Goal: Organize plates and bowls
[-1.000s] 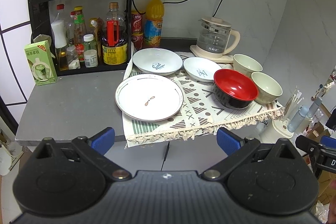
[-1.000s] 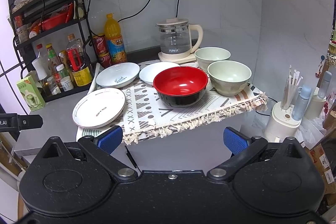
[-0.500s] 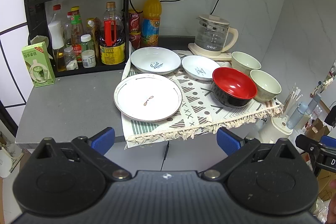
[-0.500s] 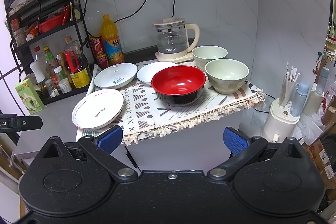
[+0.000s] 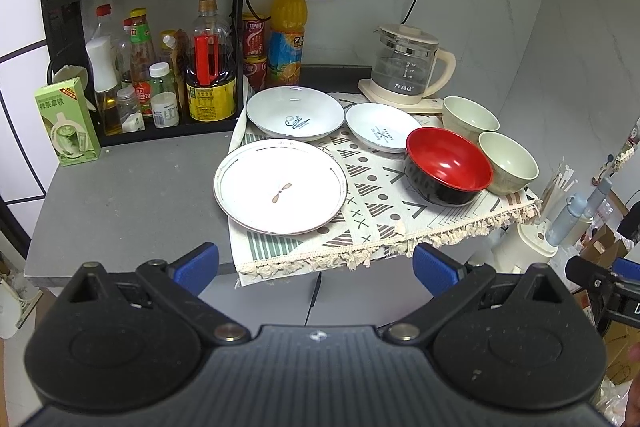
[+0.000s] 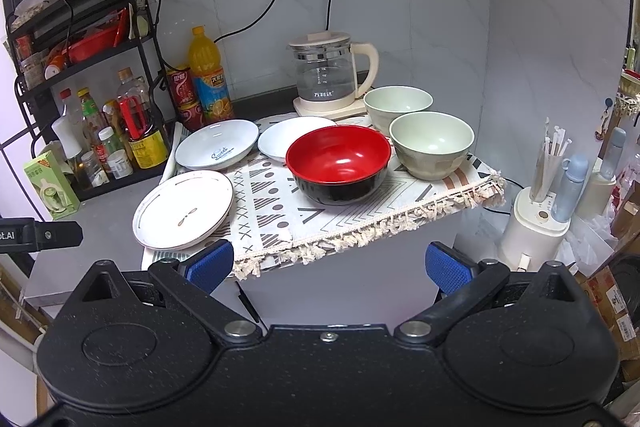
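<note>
On a patterned cloth (image 5: pixel 376 203) lie a large white plate (image 5: pixel 280 185) (image 6: pixel 182 209), a deep white plate marked "Sweet" (image 5: pixel 295 113) (image 6: pixel 217 143), a small white plate (image 5: pixel 382 127) (image 6: pixel 288 137), a red-and-black bowl (image 5: pixel 448 165) (image 6: pixel 338 165) and two pale green bowls (image 5: pixel 507 163) (image 5: pixel 470 114) (image 6: pixel 431 143) (image 6: pixel 398 103). My left gripper (image 5: pixel 316 267) is open and empty, in front of the counter edge. My right gripper (image 6: pixel 330 265) is open and empty, below the cloth's fringe.
A black rack (image 5: pixel 140 27) of bottles stands at the back left, with a green carton (image 5: pixel 71 121) beside it. A glass kettle (image 5: pixel 408 67) and an orange drink bottle (image 5: pixel 288 31) stand by the wall. A white holder (image 6: pixel 536 223) with straws stands right of the counter.
Both grippers have drawn back slightly from the counter, so the dishes look a little smaller. Nothing on the counter has moved and both grippers stay open.
</note>
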A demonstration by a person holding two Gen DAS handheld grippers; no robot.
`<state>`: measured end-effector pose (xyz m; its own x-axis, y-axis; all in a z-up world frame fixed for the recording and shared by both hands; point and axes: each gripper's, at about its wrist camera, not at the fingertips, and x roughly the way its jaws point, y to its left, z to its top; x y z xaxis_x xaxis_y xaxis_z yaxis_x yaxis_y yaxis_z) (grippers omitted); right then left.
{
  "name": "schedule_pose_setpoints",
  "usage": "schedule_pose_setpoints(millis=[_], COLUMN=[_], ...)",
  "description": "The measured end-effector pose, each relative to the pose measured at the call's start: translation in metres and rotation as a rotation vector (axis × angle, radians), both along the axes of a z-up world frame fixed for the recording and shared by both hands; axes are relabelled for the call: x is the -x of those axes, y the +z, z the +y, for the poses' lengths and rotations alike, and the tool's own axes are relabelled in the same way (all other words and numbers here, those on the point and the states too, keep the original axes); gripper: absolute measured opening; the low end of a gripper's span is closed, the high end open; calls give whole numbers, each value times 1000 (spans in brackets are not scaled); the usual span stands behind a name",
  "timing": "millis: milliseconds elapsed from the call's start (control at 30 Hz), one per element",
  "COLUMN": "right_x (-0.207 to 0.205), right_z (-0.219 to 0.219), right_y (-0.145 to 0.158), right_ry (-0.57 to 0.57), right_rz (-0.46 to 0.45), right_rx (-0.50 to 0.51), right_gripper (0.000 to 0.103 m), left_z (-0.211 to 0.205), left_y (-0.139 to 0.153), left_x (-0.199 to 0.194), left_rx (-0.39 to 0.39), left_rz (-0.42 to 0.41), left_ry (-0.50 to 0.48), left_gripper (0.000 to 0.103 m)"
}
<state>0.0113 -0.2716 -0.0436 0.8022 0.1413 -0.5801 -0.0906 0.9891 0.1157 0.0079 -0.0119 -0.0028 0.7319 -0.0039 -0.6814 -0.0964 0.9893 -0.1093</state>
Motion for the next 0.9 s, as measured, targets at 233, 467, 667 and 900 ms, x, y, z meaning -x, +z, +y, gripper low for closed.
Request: schedule_pose_setpoints(millis=[233,467,667,900], right_x=[-9,-25,-44,-74], right_z=[2,5,3,6], right_y=[1,-5,-12,-16], right_ry=[-1,-4,-14,-21], right_rz=[4,23,41,66], right_rx=[-3,3,17,24], right_gripper=[103,103,103,103], left_z=[2,4,6,12], left_y=[-3,-10,-20,-29], left_x=[-11,-27,-53,-95], left_rx=[14,13,24,45], left_rz=[7,27,56,91], left_ry=[2,6,-1,-2], left_gripper=[102,102,102,102])
